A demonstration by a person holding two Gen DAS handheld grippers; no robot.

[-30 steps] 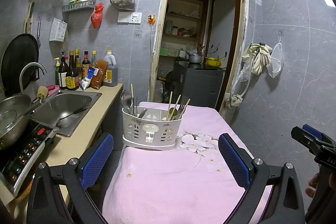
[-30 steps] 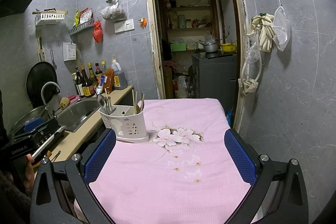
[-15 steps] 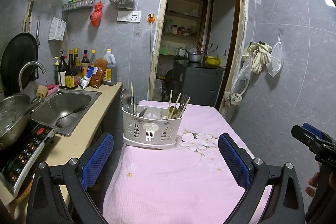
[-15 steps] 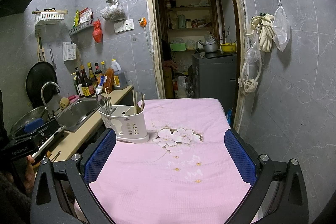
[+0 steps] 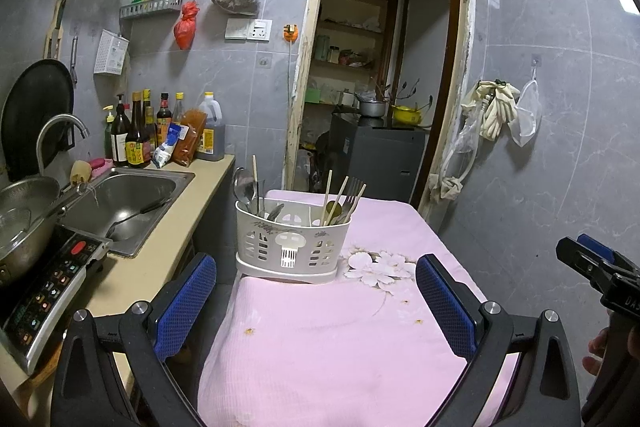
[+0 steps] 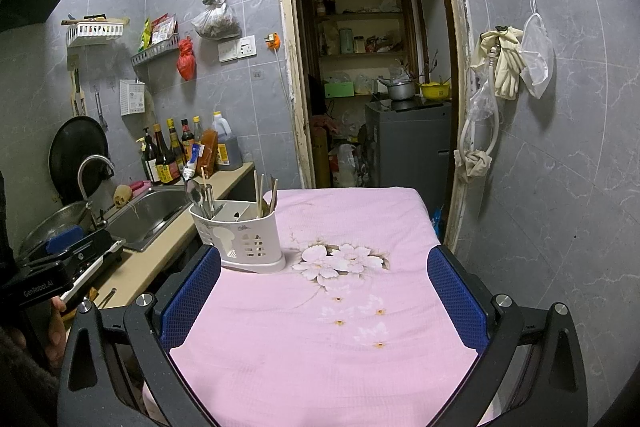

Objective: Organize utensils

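Note:
A white slotted utensil caddy (image 5: 291, 242) (image 6: 240, 235) stands at the far left of a table under a pink flowered cloth (image 5: 344, 331) (image 6: 340, 307). Spoons (image 5: 244, 185) lean in its left compartment; chopsticks and a fork (image 5: 344, 197) stand in its right one. My left gripper (image 5: 316, 301) hovers open over the near part of the cloth, well short of the caddy, holding nothing. My right gripper (image 6: 324, 301) is open and empty too, to the right of the caddy. Each gripper shows at the edge of the other's view.
Left of the table runs a beige counter (image 5: 132, 279) with a steel sink (image 5: 124, 203), an induction hob (image 5: 44, 291), a pot and sauce bottles (image 5: 140, 135). Beyond the table is an open doorway (image 5: 376, 87). Gloves and a bag (image 5: 500, 111) hang on the right wall.

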